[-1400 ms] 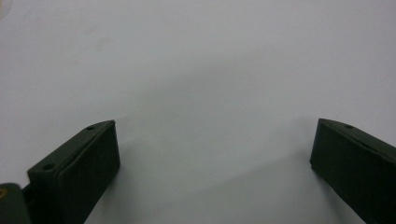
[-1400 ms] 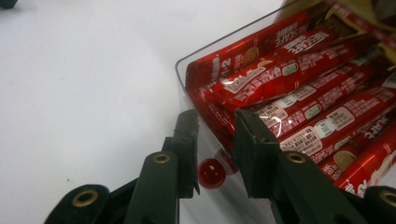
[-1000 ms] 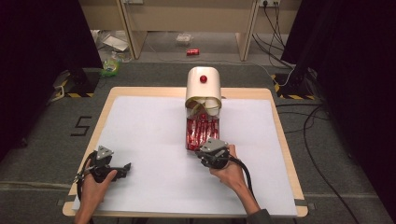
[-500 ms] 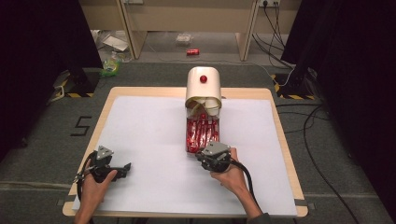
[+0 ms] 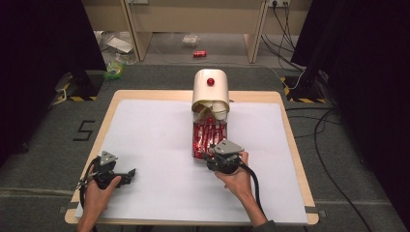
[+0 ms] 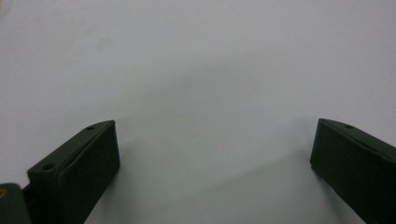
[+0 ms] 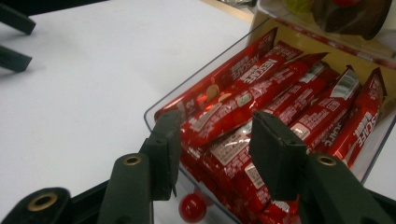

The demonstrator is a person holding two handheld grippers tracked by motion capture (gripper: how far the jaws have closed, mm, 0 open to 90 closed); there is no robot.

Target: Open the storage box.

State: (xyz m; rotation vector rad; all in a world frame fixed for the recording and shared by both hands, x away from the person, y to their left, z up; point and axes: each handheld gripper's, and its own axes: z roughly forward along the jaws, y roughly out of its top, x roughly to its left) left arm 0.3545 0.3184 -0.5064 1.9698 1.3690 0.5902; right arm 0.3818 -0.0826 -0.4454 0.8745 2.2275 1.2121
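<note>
A cream box [image 5: 211, 89] with a red knob on top stands at the back of the table. Out of its front sticks a clear drawer [image 5: 195, 141] packed with red sachets [image 5: 209, 135]. My right gripper [image 5: 208, 157] sits at the drawer's near end. In the right gripper view its jaws [image 7: 215, 128] have just been opening and stand apart over the drawer's front wall [image 7: 187, 88] and the sachets [image 7: 280, 79], pressing on nothing. A small red knob [image 7: 192, 207] shows below them. My left gripper [image 5: 129, 174] rests open on the white table top [image 6: 212, 135], nothing between its jaws.
The white sheet [image 5: 150, 135] covers most of the wooden table. The left gripper's jaws [image 7: 14, 37] show far off in the right gripper view. Cables [image 5: 319, 130] and litter lie on the floor beyond the table's edges.
</note>
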